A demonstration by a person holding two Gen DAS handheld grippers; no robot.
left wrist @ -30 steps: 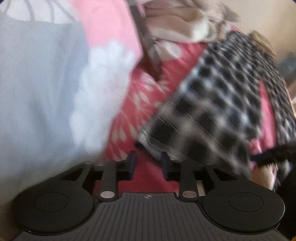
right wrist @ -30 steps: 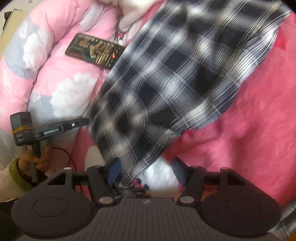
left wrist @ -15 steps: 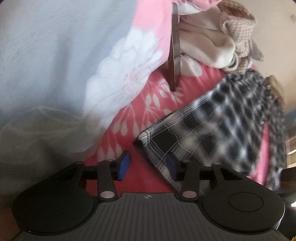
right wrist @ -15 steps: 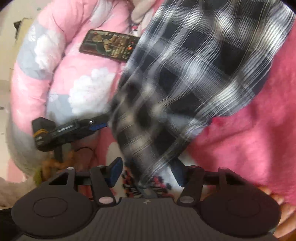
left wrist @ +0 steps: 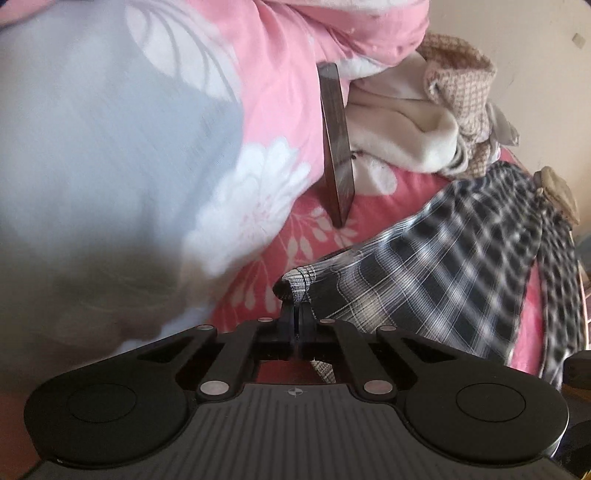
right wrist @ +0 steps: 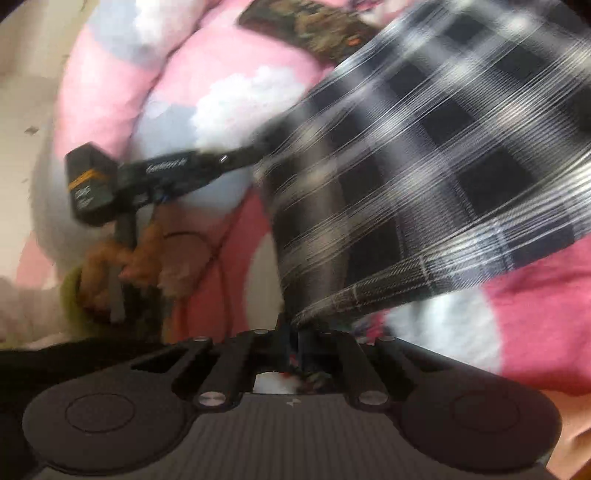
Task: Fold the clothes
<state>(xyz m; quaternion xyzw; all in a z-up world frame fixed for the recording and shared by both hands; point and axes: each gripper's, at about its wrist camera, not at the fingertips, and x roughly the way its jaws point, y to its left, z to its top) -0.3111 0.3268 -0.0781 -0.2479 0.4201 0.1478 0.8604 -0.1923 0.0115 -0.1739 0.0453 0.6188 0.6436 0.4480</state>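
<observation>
A black-and-white plaid garment point(left wrist: 450, 273) lies stretched over a pink bed cover point(left wrist: 280, 254). My left gripper point(left wrist: 295, 312) is shut on one hemmed corner of it, which bunches just above the fingertips. In the right wrist view the same plaid garment point(right wrist: 443, 177) fills the upper right, blurred by motion. There my right gripper point(right wrist: 295, 328) is shut on its lower hem. The left gripper's body point(right wrist: 147, 177) shows in the right wrist view, held by a hand point(right wrist: 114, 266), its tips at the cloth's left edge.
A dark phone-like slab point(left wrist: 336, 147) leans against a pink and grey flowered quilt point(left wrist: 155, 155). Behind it sit a cream garment point(left wrist: 402, 136) and a beige knitted piece point(left wrist: 461, 88). The same slab point(right wrist: 314, 29) shows top centre in the right wrist view.
Both grippers have gone from open to shut on the plaid garment's edge. The right wrist view has swung and the cloth now looks lifted and taut.
</observation>
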